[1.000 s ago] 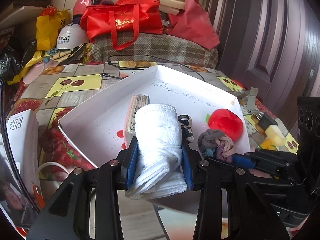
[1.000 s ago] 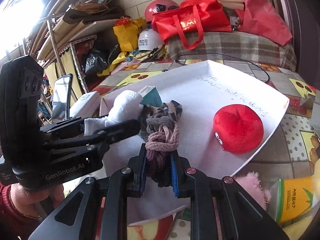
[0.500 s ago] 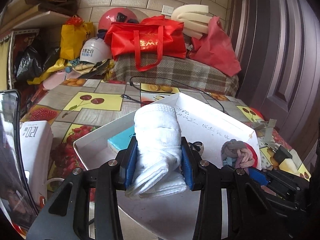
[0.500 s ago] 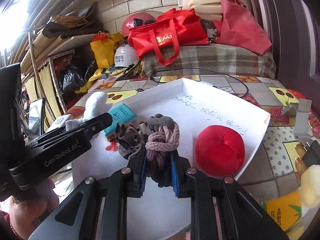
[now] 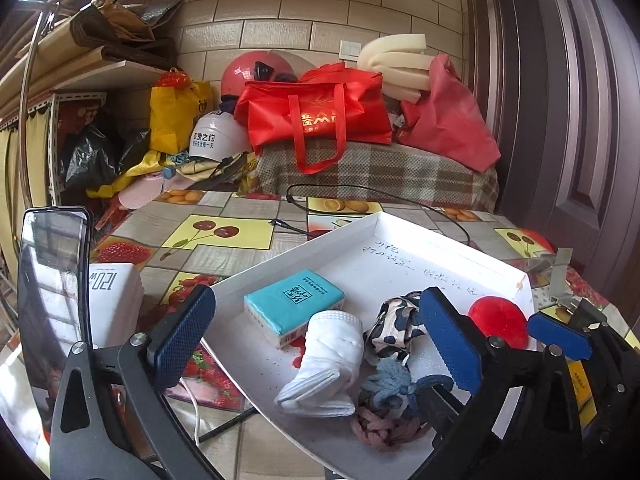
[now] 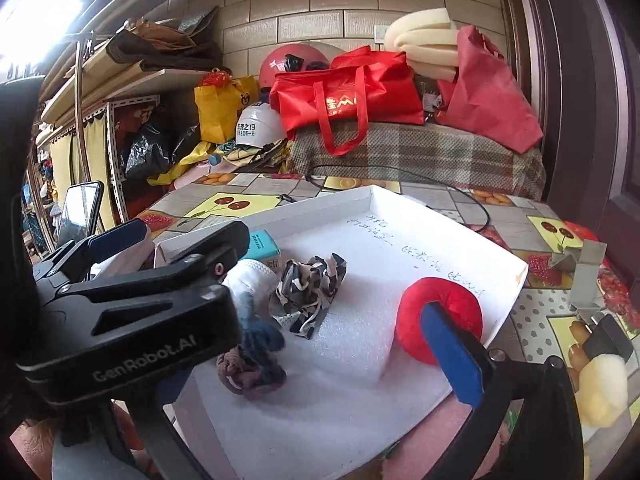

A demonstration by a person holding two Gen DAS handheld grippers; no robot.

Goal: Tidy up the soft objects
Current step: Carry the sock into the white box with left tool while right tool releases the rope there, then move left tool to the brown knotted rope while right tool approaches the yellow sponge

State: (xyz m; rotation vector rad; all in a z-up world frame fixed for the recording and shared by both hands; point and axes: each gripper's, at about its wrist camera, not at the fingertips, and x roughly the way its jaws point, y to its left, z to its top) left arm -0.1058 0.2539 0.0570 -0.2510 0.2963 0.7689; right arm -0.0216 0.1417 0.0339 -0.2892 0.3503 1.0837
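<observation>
Lying just ahead of and below the left gripper (image 5: 316,344), the rolled white cloth (image 5: 326,364) rests inside the white tray (image 5: 340,240), its long axis running from the near lower left to the far upper right, roughly along the line the gripper points. The left gripper's jaws are opening, their blue pads wide apart with nothing pressed between them, so the cloth is free on the tray floor. The right gripper (image 6: 256,344) is likewise opening and grips nothing; the knotted braided rope (image 6: 250,364) lies on the tray just under its left finger, touching the cloth's near end. A patterned scrunchie (image 5: 394,328) sits just beside the cloth, a red plush ball (image 6: 440,320) lies nearer the right gripper by the tray's right edge, and a teal tissue pack (image 5: 294,306) sits touching the cloth's far end. By this reading the left hand is closer to the cloth and the right to the rope and ball. Readable writing: "GenRobot.AI" on the left gripper's body in the right wrist view, handwritten characters on the tray floor too loose to read, Chinese print on the tissue pack, "120" on a white box (image 5: 112,300) at left, and gold lettering on the red bag (image 5: 316,108).
</observation>
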